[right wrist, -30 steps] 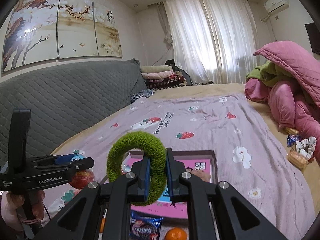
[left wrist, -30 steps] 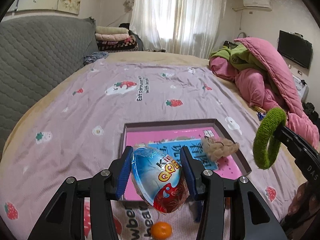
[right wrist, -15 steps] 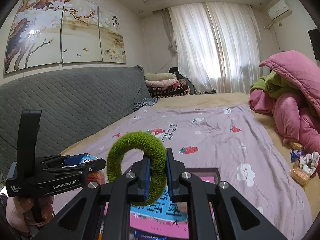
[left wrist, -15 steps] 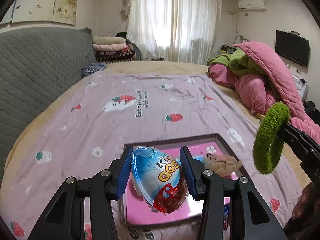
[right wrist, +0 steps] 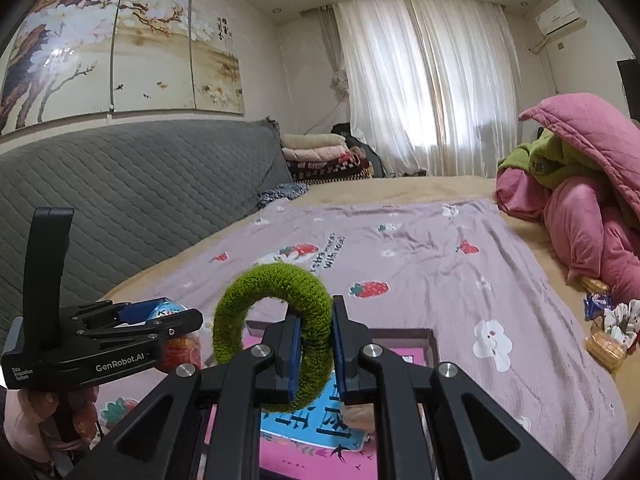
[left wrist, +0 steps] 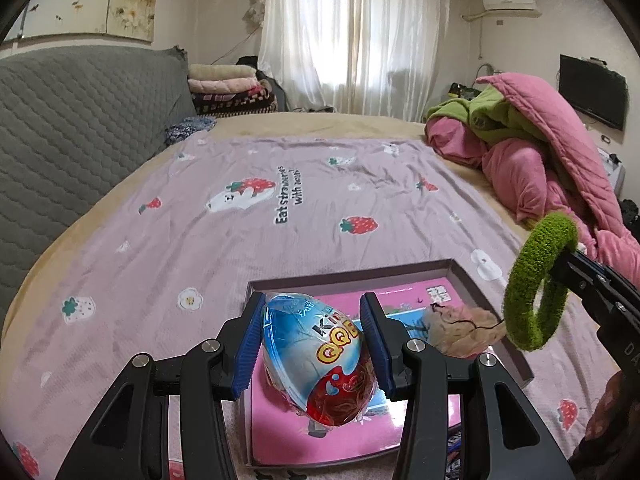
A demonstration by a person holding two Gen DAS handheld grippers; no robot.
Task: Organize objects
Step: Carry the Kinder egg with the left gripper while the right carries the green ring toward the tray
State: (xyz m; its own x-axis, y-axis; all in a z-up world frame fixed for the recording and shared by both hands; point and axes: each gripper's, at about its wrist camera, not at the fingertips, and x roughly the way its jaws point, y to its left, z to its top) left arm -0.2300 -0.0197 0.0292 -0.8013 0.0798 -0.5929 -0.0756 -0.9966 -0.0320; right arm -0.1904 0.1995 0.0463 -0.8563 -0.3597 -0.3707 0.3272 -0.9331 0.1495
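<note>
I hold two tools above a bed covered in a lilac strawberry-print sheet (left wrist: 280, 240). My left tool (left wrist: 312, 340) is closed on a foil-wrapped chocolate egg (left wrist: 320, 364), blue on top and red below, gripped across its width and hanging over a shallow pink-lined tray (left wrist: 516, 348) that lies on the sheet. My right tool (right wrist: 314, 354) is closed on one side of a fuzzy green hair tie (right wrist: 276, 332), which stands upright as a ring, also above the tray. A crumpled beige scrap (left wrist: 460, 332) already lies inside the tray. To do this step well, I judge I should lower each item until it nearly touches the tray floor before opening, placing the egg in bare space away from the scrap so it cannot roll out. Readable writing: the egg shows "QQ" in yellow letters and a partial "Ki"; the sheet reads "Eat strawberries with tears!"; the left tool's side says "GenRobot.AI".
</note>
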